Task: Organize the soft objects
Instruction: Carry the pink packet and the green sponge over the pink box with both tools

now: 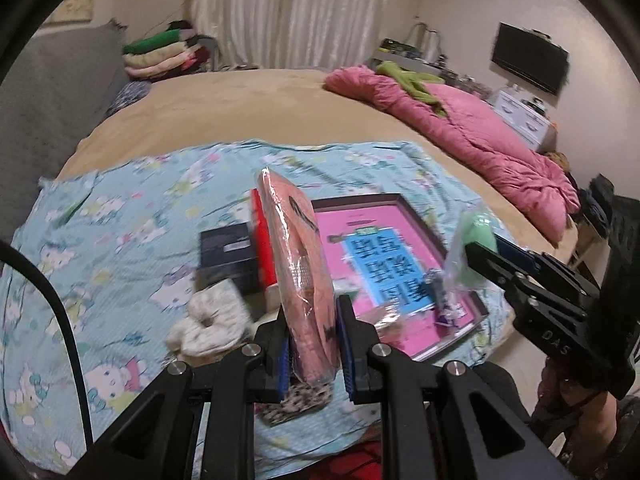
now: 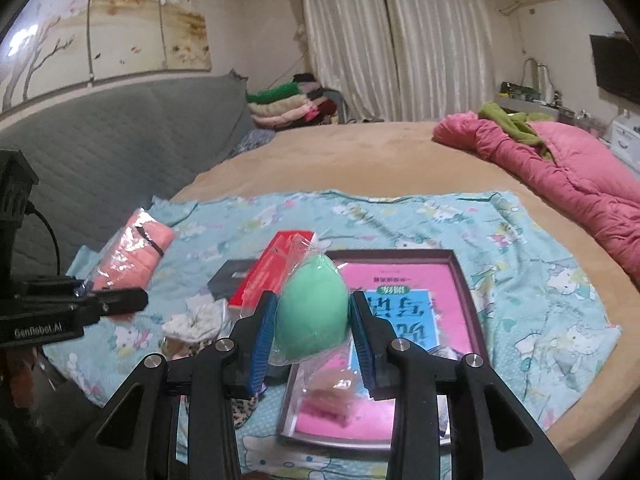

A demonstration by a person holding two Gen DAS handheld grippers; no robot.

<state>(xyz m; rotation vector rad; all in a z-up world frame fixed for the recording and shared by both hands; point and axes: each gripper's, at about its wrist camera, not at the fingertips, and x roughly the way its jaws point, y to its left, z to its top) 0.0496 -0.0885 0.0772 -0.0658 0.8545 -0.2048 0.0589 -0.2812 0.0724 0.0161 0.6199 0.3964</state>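
In the left wrist view my left gripper (image 1: 313, 320) is shut on a salmon-pink cloth in clear wrap (image 1: 298, 256), held upright above the bed. My right gripper (image 2: 313, 304) is shut on a green egg-shaped sponge in a clear bag (image 2: 310, 312). Each gripper shows in the other's view: the right gripper (image 1: 486, 250) with the green sponge (image 1: 478, 230) at the right, the left gripper (image 2: 120, 302) with the pink cloth (image 2: 136, 246) at the left. Below lies a dark-framed tray (image 2: 464, 300) with a pink and blue sheet inside.
On the blue cartoon-cat sheet (image 2: 540, 320) lie a red box (image 2: 276, 268), a black box (image 2: 230, 278), a white scrunchie (image 2: 192, 320) and a leopard-print item (image 2: 244, 408). A small pink packet (image 2: 332, 400) rests in the tray. A pink quilt (image 2: 580, 176) covers the bed's right side.
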